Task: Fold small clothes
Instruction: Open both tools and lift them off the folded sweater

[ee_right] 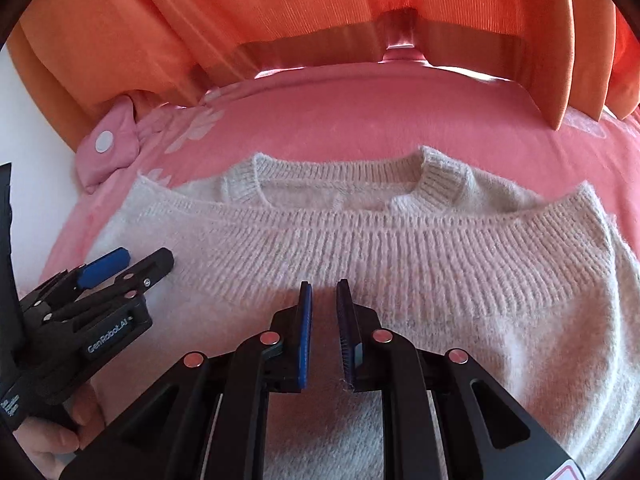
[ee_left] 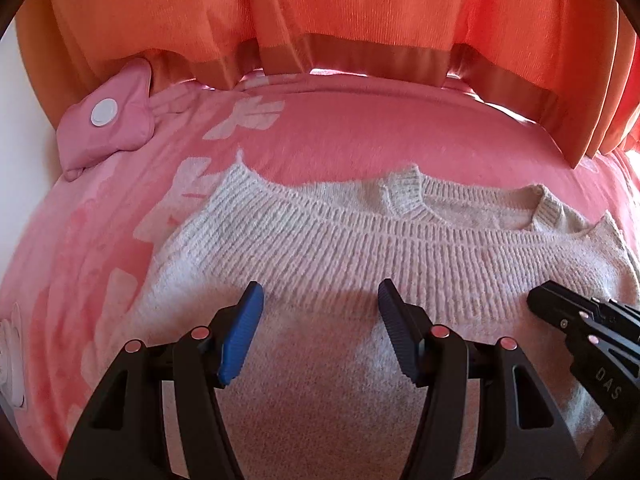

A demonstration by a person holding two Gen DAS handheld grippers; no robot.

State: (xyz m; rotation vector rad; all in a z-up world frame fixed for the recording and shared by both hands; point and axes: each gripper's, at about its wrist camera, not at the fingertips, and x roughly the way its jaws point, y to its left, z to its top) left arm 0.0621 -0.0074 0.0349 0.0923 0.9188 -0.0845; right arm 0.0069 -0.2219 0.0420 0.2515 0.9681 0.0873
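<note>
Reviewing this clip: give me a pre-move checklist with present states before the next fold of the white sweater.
1. Left gripper open, holding nothing: ok.
2. Right gripper free of knit: ok; jaws close together with a narrow gap showing between them.
3. White sweater lying flat, hem ribbing folded up near the collar: ok.
4. Sleeves tucked in: cannot tell.
5. Pink pouch apart from the sweater: ok.
6. Orange curtain off the sweater: ok.

Cream ribbed-knit sweater (ee_left: 360, 248) (ee_right: 400, 248) lying flat, folded hem-up toward its neckline, on a pink bedspread (ee_left: 360, 132).
</note>
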